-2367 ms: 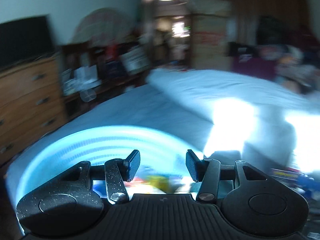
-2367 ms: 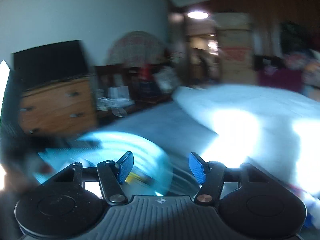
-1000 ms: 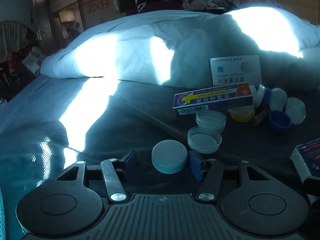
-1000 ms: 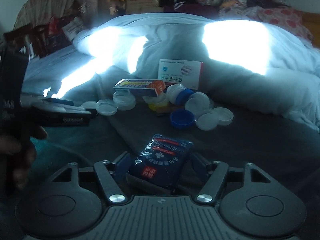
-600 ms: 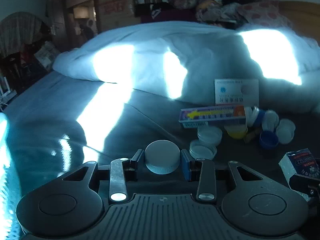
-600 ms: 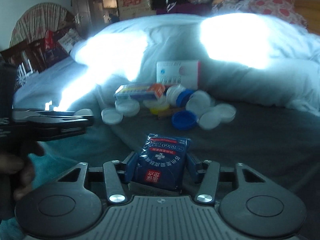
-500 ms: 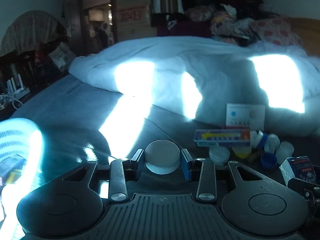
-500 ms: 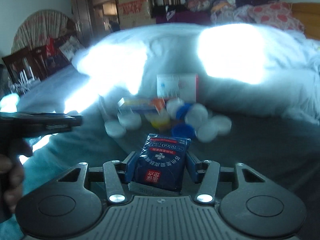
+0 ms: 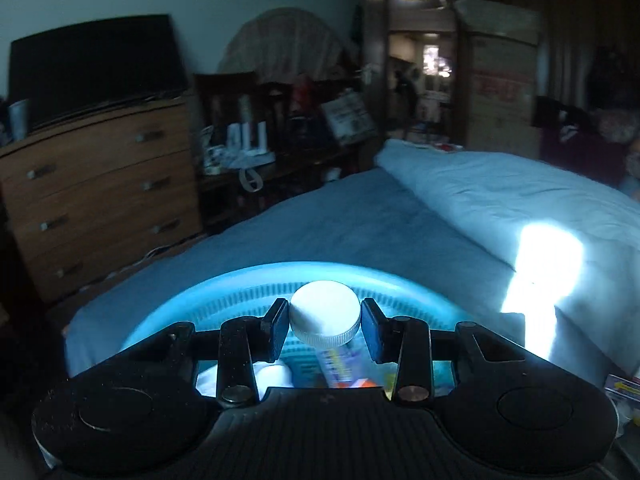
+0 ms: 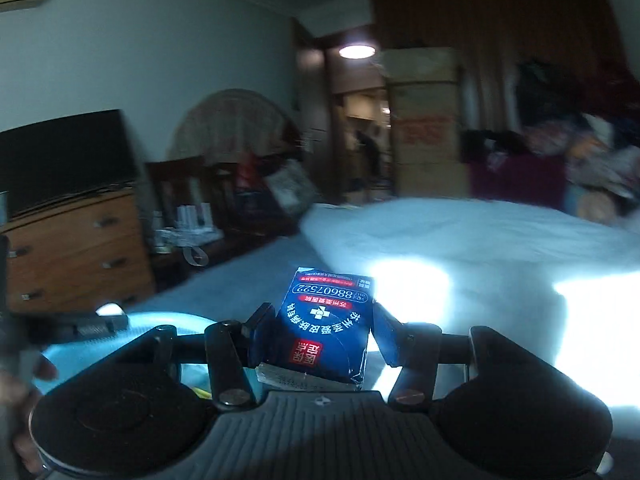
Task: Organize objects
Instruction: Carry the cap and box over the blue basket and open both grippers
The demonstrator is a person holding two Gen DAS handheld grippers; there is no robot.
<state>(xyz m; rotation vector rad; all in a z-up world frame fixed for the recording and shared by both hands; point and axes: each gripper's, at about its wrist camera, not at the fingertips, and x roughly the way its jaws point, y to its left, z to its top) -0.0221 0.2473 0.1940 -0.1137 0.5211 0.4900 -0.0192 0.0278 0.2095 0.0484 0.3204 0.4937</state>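
**Both claws loaded above the blue basket**

At the far left of the left wrist view stands a wooden dresser (image 9: 100, 184) with a dark television (image 9: 92, 68) on top. Beside it a dark shelf unit (image 9: 280, 128) holds white bottles and clutter, too blurred to name. Lower down, the left claw (image 9: 325, 326) grips a white ribbed cap (image 9: 325, 316) by its sides, both pads pressed against it, the cap's top facing the camera. The cap hangs over a round light-blue basket (image 9: 248, 292) that rests on the blue bed (image 9: 352, 224). Inside the basket, under the claw, lie a white piece and a tube-like pack with orange and blue print, both smeared by motion blur. To the right, a pale duvet (image 9: 500, 200) is heaped on the bed, with a bright patch of sunlight across it.

In the right wrist view the left edge shows a hand (image 10: 24, 392) on the other tool, whose dark tip carries the white cap over the basket's blue rim (image 10: 80, 352). In the middle, the right claw (image 10: 316, 340) clamps a dark blue packet (image 10: 324, 328) with white and red printing, the pads tight on its two sides. The packet is held in the air above the bed, just right of the basket. Farther right lie the sunlit duvet and stacked cardboard boxes (image 10: 424, 120).
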